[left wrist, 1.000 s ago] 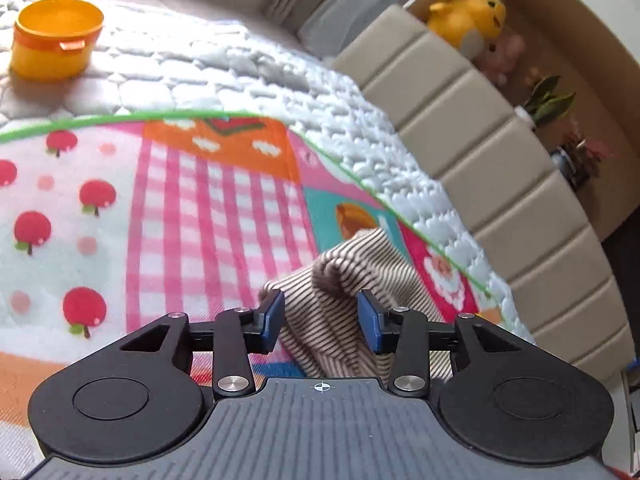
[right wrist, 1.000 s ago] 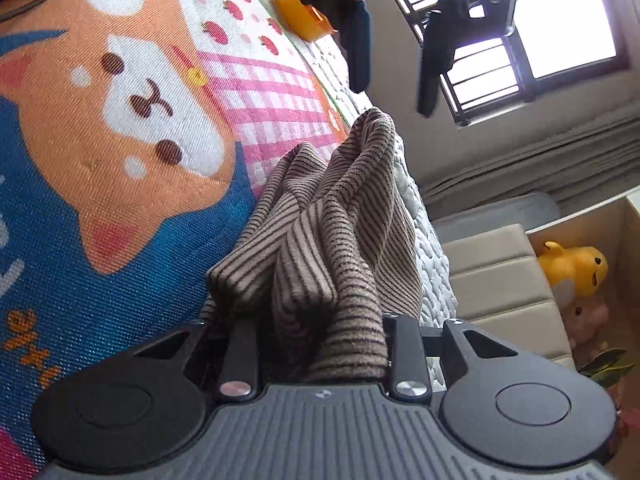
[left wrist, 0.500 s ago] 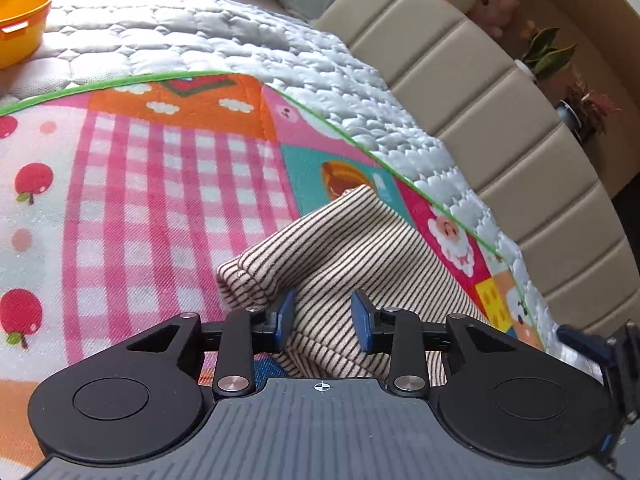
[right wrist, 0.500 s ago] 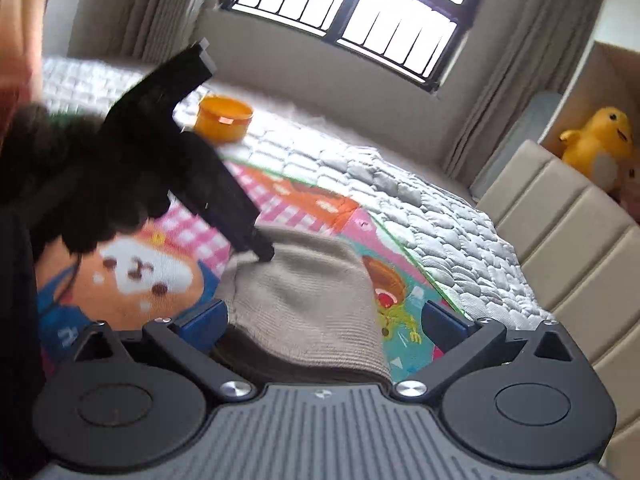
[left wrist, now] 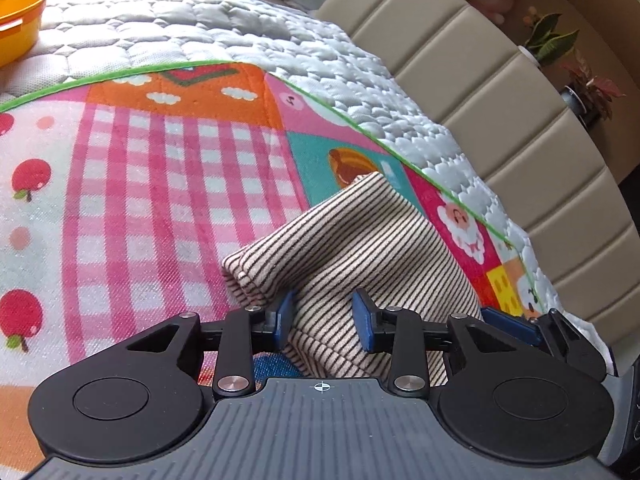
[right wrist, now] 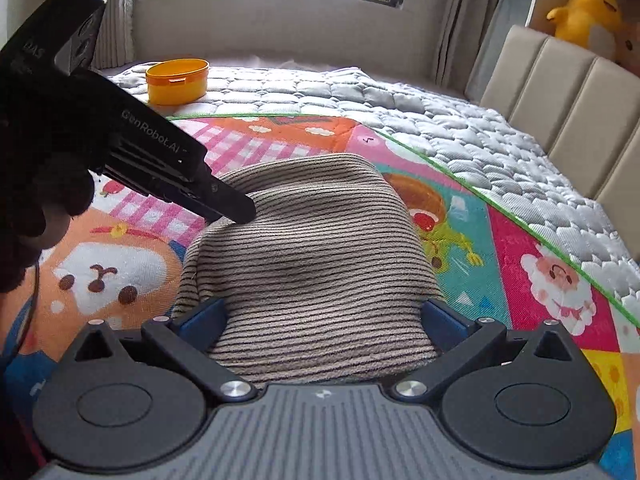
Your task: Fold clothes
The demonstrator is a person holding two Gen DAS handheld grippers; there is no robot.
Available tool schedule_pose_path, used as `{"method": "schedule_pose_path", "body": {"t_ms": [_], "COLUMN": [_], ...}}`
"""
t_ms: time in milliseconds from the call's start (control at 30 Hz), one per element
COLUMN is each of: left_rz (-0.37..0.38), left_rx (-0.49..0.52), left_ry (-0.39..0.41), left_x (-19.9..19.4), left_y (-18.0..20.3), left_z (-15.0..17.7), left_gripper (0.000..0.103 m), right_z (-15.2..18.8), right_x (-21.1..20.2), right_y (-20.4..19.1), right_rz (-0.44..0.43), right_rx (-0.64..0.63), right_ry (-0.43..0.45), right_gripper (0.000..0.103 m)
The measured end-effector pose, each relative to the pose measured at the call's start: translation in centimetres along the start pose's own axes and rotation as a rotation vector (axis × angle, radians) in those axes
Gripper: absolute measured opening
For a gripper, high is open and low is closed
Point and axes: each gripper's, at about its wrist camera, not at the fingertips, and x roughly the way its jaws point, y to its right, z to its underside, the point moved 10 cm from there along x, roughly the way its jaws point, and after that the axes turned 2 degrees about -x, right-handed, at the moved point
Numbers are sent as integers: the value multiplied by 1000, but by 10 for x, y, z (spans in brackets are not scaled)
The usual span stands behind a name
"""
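A brown-and-cream striped garment (left wrist: 360,240) lies folded in a mound on the colourful play mat (left wrist: 160,200). My left gripper (left wrist: 324,320) is shut on a bunched fold at its near edge, with striped cloth filling the gap between the blue pads. The right wrist view shows the garment (right wrist: 312,248) from the other side. There the left gripper (right wrist: 240,214), held by a dark-gloved hand (right wrist: 36,168), bites its far left edge. My right gripper (right wrist: 322,314) hangs wide open above the near edge, its pads clear of the cloth.
An orange bowl (right wrist: 178,80) sits on the grey quilt (right wrist: 440,120) beyond the mat (right wrist: 512,248). A beige padded headboard (right wrist: 568,92) runs along the right, with a yellow plush toy (right wrist: 584,12) behind it. One finger of the right gripper (left wrist: 516,326) shows in the left wrist view.
The right gripper let go of the garment, opened wide, rolled upright and rose. The garment went from hanging bunched to lying flat on the mat, and the left gripper sank with it.
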Motion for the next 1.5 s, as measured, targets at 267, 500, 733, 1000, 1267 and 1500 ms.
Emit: {"method": "schedule_pose_path", "body": {"t_ms": [267, 500, 733, 1000, 1267, 1500], "left_rz": [8, 17, 46, 107, -13, -146], "left_rx": [-9, -11, -10, -26, 32, 163], "left_ry": [-2, -3, -8, 42, 22, -50], "left_x": [0, 0, 6, 8, -44, -40], "left_y": [-1, 0, -2, 2, 28, 27], "left_z": [-1, -1, -4, -14, 22, 56], "left_gripper": [37, 37, 37, 37, 66, 55], "right_z": [-21, 11, 39, 54, 55, 63], "right_x": [5, 30, 6, -3, -8, -9], "right_y": [83, 88, 55, 30, 41, 51], "right_rz": [50, -12, -74, -28, -39, -125], "right_rx": [355, 500, 516, 531, 570, 662], "right_ry": [70, -41, -110, -61, -22, -46], "right_gripper": [83, 74, 77, 84, 91, 97]}}
